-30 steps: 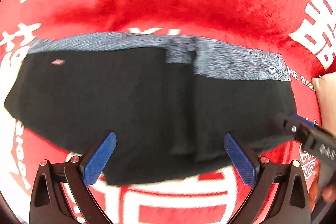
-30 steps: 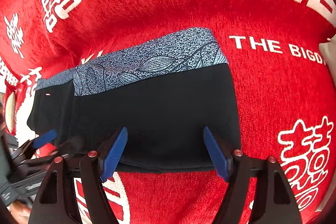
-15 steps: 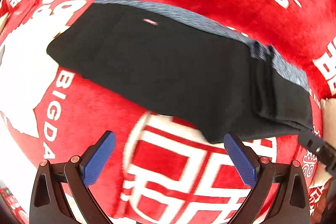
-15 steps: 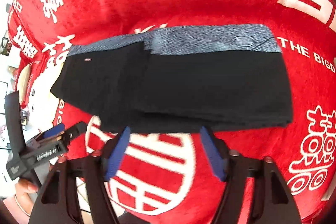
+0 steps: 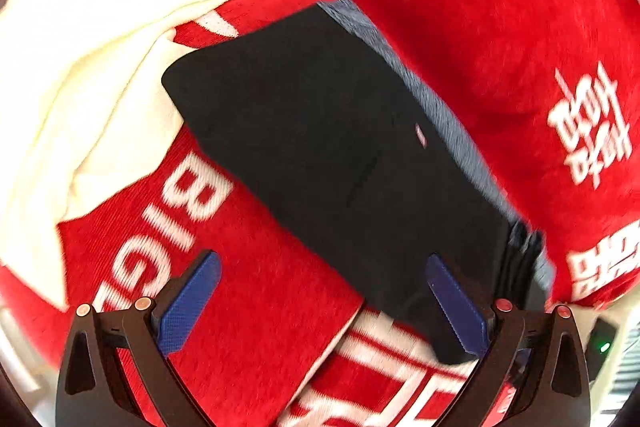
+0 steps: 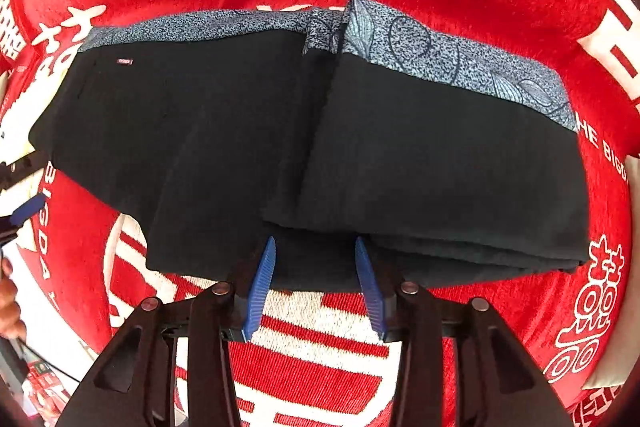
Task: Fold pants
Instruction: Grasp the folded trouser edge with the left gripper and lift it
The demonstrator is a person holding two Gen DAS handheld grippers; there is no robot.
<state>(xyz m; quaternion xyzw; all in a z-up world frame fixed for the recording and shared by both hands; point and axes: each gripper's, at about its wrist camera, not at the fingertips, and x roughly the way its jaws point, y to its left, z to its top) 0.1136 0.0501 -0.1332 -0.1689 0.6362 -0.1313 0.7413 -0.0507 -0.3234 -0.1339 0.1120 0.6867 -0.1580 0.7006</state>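
Observation:
Black pants (image 6: 360, 155) with a blue-grey patterned waistband (image 6: 452, 59) lie folded on a red blanket, the right part lapped over the left. In the left wrist view the pants (image 5: 340, 163) run diagonally. My left gripper (image 5: 324, 303) is open and empty, off the pants' near edge, its right pad over the black cloth. My right gripper (image 6: 316, 287) is partly closed with a gap between the pads and holds nothing, at the middle of the pants' near edge. The left gripper's blue tip (image 6: 28, 207) shows at the far left of the right wrist view.
The red blanket (image 6: 320, 379) with white characters and lettering covers the whole surface. A white cloth (image 5: 80, 75) lies at the left end of the pants. A hand (image 6: 8, 307) shows at the left edge.
My left gripper has swung away to the left end of the pants. My right gripper has moved closer to the near edge, and its jaws have narrowed. The pants lie still.

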